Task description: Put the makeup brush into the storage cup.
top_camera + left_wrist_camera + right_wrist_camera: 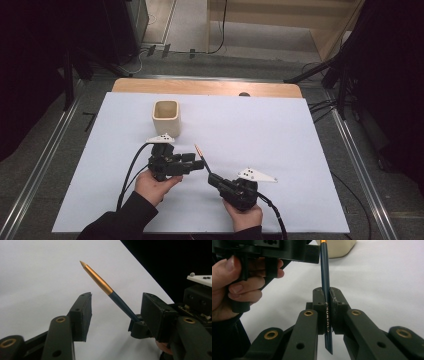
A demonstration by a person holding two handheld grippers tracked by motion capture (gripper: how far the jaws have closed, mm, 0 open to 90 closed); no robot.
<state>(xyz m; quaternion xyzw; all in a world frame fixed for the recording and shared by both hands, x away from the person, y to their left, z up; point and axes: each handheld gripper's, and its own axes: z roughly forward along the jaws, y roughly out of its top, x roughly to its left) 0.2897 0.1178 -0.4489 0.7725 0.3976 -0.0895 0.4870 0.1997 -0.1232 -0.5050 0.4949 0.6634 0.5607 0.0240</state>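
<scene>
- dark blue shaft, matte gold tapered tip: slim pen (105,286) is clamped in the right claw (327,311), tilted up above the white worktop (280,140).
- left claw (116,312) stands apart around the pen, black flat pads not touching it.
- cream square cup (165,117), rounded corners, stands well behind.
- pen's lower end is cut off by the jaws in the left gripper view.
</scene>
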